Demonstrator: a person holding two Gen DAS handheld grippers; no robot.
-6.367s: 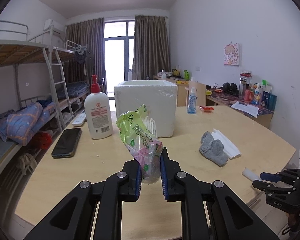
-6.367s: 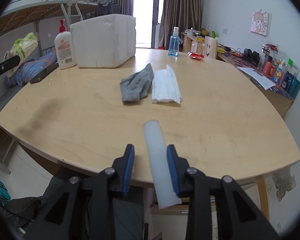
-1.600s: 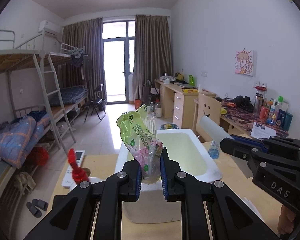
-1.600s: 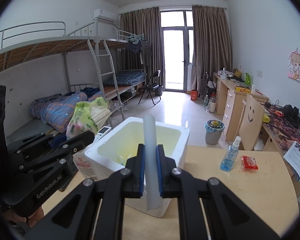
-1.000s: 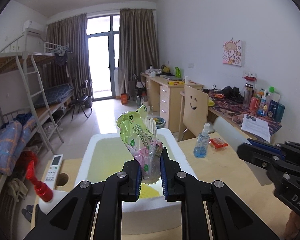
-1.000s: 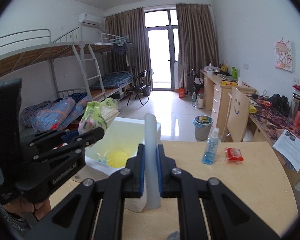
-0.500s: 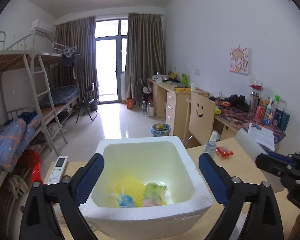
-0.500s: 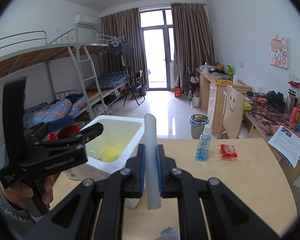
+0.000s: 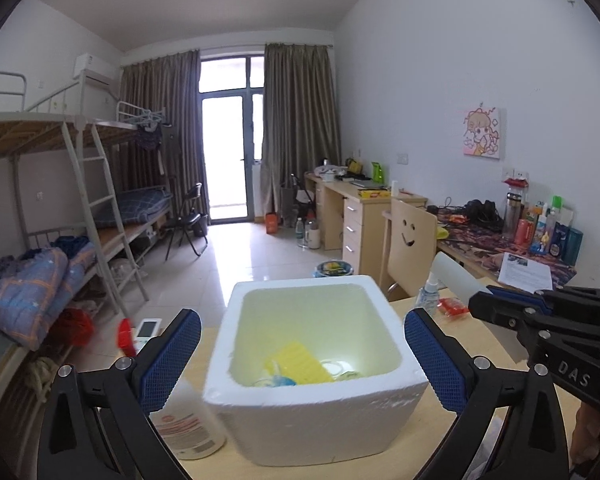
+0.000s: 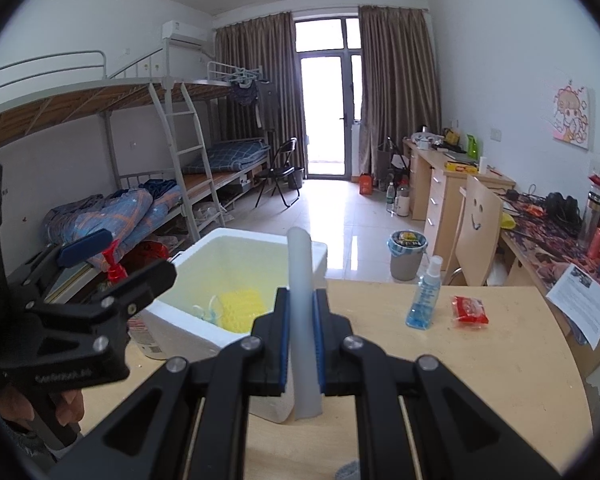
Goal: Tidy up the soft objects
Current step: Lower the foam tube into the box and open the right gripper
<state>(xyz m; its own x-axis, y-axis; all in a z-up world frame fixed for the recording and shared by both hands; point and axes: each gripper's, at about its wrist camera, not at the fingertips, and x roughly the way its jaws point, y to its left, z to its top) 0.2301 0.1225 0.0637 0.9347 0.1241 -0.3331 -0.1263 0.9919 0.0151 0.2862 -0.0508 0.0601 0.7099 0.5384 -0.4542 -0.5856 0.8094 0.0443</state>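
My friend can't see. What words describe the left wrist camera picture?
The left tool is opening wide with nothing between its blue pads, above a white foam box holding a yellow thing. At right, the right tool holds a white tube.

"DAS" — on the right gripper (image 9: 480,300) body

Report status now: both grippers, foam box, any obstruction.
Left gripper jaws opening, empty. Right gripper shut on white foam tube. White styrofoam box open-topped, nothing blocking.
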